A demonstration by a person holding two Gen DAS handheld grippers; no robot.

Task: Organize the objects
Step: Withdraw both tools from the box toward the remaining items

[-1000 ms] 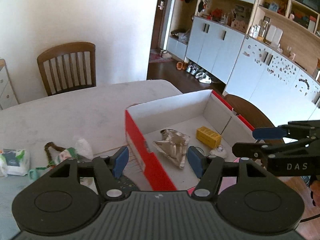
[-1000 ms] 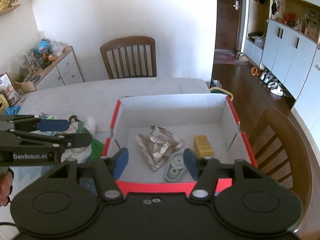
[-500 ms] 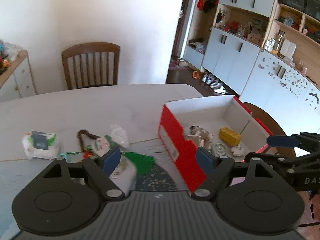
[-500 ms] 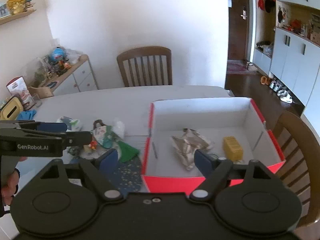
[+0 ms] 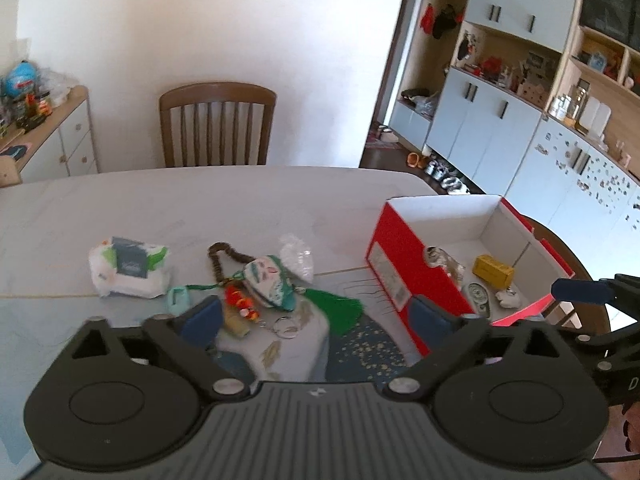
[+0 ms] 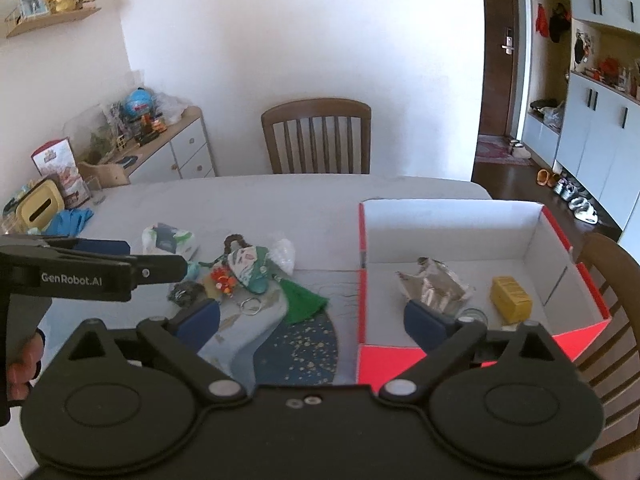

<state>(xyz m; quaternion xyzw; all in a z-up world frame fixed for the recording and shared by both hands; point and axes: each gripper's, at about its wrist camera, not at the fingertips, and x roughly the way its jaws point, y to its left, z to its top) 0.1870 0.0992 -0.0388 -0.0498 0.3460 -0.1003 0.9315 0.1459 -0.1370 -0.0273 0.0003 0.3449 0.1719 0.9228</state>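
A red shoebox point(image 5: 396, 264) point(image 6: 362, 280) with a white inside stands at the table's right. It holds a crumpled foil bag point(image 6: 434, 286), a yellow box point(image 6: 510, 298) point(image 5: 493, 270) and a small round tin point(image 5: 478, 294). Left of it lies a pile: a tissue pack point(image 5: 128, 266) point(image 6: 168, 240), a bead string point(image 5: 224, 258), a white-green pouch point(image 5: 270, 282) point(image 6: 250, 266), a green tassel point(image 5: 340, 310) point(image 6: 306, 300), a key ring point(image 5: 286, 326) and a clear bag point(image 5: 296, 258). My left gripper point(image 5: 316, 318) is open and empty above the pile. My right gripper point(image 6: 312, 318) is open and empty over the box's left wall.
A blue-and-white placemat point(image 6: 304, 344) lies under the pile's near side. A wooden chair point(image 5: 218, 124) stands behind the table, another point(image 6: 610, 284) at its right. A sideboard point(image 6: 168, 152) with clutter is at the far left. A yellow tissue box point(image 6: 38, 206) and blue cloth point(image 6: 72, 220) sit at the table's left.
Both grippers have drawn back and swung left, away from the shoebox. The loose pile now shows in both views. Both jaws have stayed open and empty.
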